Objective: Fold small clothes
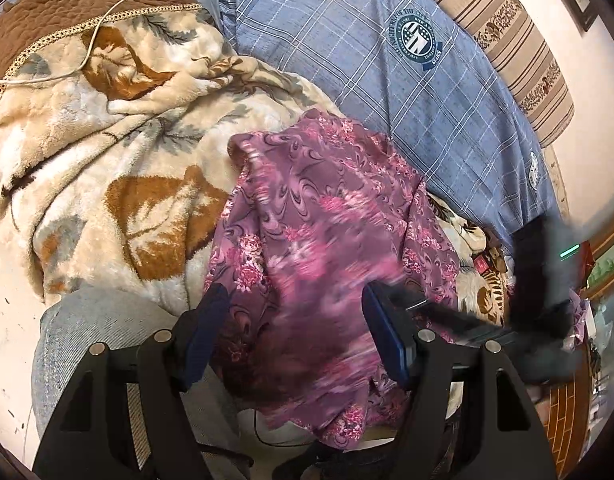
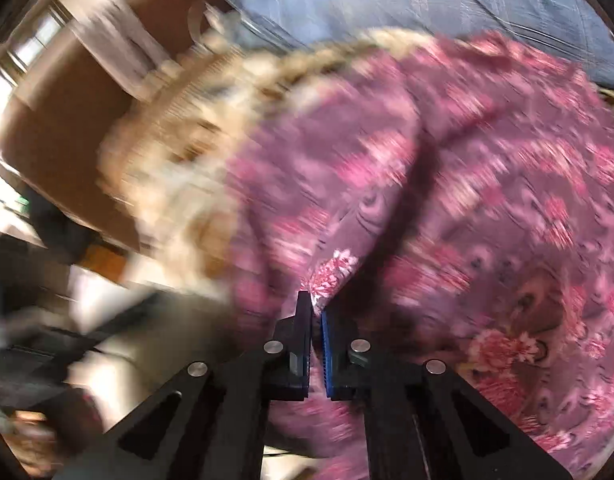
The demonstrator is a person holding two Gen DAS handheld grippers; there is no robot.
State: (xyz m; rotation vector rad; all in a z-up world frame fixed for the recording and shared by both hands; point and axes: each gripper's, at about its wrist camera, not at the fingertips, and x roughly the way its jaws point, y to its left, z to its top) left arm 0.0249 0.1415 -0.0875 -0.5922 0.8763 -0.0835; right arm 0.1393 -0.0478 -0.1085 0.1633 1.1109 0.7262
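A purple garment with pink flowers (image 1: 331,216) lies crumpled on the bed, over a beige leaf-print blanket (image 1: 119,152). My left gripper (image 1: 295,300) is open, its jaws spread on either side of the garment's near part. In the right wrist view, which is blurred by motion, my right gripper (image 2: 315,308) is shut on a fold of the purple garment (image 2: 447,184). The right gripper (image 1: 547,280) also shows in the left wrist view as a dark blurred shape at the garment's right edge.
A blue plaid sheet with a round emblem (image 1: 407,60) covers the far bed. A brown quilt (image 1: 67,4) with a white cable (image 1: 87,48) lies far left. A striped cushion (image 1: 519,52) stands against the wall. Grey denim (image 1: 87,340) lies near left.
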